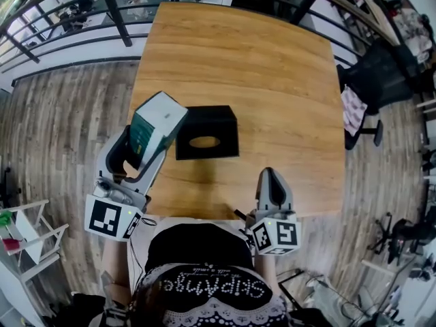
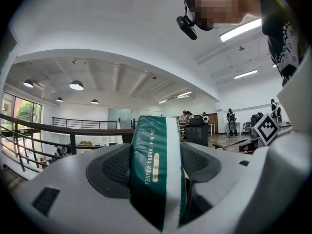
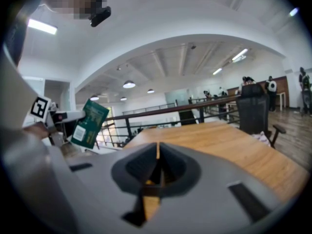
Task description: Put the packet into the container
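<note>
A green and white packet [image 1: 154, 123] is held up over the table's left edge, just left of the black container [image 1: 206, 133]. My left gripper [image 1: 139, 152] is shut on it; in the left gripper view the packet [image 2: 156, 167] stands on edge between the two jaws. From the right gripper view the packet [image 3: 89, 124] shows at the left, tilted. The container is a black box with an oval slot in its top and sits on the wooden table [image 1: 259, 67]. My right gripper [image 1: 273, 188] rests at the table's near edge, shut with nothing in it [image 3: 158, 165].
A black office chair [image 1: 378, 80] with a cloth on it stands at the table's right side. A black railing [image 1: 82, 12] runs behind and to the left of the table. A white rack [image 1: 27, 230] stands on the floor at the left.
</note>
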`<action>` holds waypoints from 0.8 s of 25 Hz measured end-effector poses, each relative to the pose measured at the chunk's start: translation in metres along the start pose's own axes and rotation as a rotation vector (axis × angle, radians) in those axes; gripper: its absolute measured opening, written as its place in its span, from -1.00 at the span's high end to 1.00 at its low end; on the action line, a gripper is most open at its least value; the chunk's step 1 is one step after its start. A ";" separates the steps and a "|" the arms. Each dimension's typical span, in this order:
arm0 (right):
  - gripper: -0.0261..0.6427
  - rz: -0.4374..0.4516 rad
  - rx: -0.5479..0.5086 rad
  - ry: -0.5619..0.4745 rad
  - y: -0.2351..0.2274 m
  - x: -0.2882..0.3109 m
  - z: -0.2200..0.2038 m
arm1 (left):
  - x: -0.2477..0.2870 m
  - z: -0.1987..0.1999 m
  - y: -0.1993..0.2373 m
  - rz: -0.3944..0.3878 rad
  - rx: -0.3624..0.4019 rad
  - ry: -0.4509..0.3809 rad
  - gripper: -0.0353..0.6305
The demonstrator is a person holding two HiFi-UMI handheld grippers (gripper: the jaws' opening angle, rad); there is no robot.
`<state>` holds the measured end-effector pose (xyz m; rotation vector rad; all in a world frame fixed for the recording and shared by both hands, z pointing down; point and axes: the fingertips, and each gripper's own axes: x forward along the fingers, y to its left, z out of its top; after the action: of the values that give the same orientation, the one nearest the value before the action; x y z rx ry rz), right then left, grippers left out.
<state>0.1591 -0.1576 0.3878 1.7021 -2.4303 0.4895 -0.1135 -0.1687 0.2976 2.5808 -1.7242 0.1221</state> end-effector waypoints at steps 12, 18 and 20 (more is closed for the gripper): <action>0.81 -0.036 0.019 0.013 -0.008 -0.007 -0.005 | 0.043 0.005 -0.019 -0.136 -0.037 -0.040 -0.14; 0.81 -0.070 0.026 0.018 -0.016 -0.012 -0.007 | 0.060 -0.005 -0.024 -0.174 -0.041 -0.024 -0.14; 0.81 -0.084 0.029 0.021 -0.020 -0.014 -0.008 | 0.065 -0.012 -0.027 -0.187 -0.046 -0.009 -0.14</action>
<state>0.1817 -0.1486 0.3949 1.7929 -2.3378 0.5317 -0.0647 -0.2179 0.3151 2.6956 -1.4594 0.0643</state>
